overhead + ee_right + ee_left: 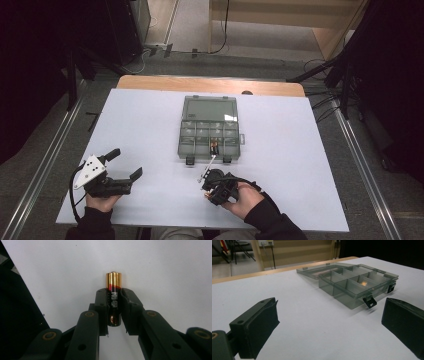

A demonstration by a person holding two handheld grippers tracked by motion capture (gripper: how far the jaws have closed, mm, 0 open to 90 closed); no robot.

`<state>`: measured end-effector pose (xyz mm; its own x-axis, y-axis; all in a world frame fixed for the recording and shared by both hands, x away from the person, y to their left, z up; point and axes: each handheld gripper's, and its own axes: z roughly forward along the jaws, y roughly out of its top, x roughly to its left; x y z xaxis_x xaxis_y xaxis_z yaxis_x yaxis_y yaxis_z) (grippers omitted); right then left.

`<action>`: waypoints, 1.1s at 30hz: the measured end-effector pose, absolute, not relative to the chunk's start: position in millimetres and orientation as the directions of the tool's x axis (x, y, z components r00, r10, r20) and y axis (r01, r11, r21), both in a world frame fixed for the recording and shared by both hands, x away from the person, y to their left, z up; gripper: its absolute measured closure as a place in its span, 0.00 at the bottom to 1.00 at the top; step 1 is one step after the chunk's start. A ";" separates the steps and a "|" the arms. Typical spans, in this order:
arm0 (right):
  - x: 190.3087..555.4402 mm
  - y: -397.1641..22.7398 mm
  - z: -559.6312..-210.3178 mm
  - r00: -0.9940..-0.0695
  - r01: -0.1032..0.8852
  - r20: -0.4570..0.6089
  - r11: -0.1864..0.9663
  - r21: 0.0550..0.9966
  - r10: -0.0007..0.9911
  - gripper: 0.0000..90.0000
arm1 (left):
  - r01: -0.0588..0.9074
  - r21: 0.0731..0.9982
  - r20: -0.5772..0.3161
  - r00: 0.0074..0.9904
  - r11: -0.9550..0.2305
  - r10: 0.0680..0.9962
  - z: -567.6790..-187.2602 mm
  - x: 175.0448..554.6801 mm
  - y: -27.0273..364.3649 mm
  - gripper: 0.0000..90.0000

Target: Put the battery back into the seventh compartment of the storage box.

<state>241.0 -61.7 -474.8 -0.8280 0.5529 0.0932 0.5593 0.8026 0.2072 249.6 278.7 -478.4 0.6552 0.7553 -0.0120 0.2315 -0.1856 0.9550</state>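
Note:
A gold, black and red battery (114, 290) is clamped between the pads of my right gripper (114, 293), its gold end sticking out past the fingertips above the white table. In the high view this right gripper (212, 186) points down just in front of the box, held by a hand. A clear grey compartment box (209, 129) lies with its lid folded back at the table's middle, with batteries (215, 147) in one front compartment. My left gripper (126, 163) rests at the front left, open with nothing between its jaws, and faces the box (352, 287) over bare table (329, 312).
The white sheet (300, 150) covers a wooden table whose far edge (210, 84) shows bare. Two black latches (370, 302) hang from the box's front wall. Dark stands and cables flank both sides of the table on the floor.

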 end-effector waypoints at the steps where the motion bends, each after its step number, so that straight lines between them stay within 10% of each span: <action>1: 240.5 -61.3 -474.7 -0.827 0.561 0.091 0.802 0.206 0.555 0.87 | 0.232 0.955 -0.012 0.655 -0.186 0.755 -478.4 249.6 278.7 0.01; 33: 253.8 -81.0 -447.5 -0.749 0.645 0.149 0.659 0.386 0.645 0.87 | 0.231 0.955 -0.011 0.657 -0.187 0.754 -478.8 250.0 278.2 0.01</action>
<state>253.8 -81.0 -447.5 -0.7492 0.6454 0.1491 0.6450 0.6595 0.3861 250.0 278.2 -478.8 0.6572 0.7536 -0.0112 0.2313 -0.1874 0.9547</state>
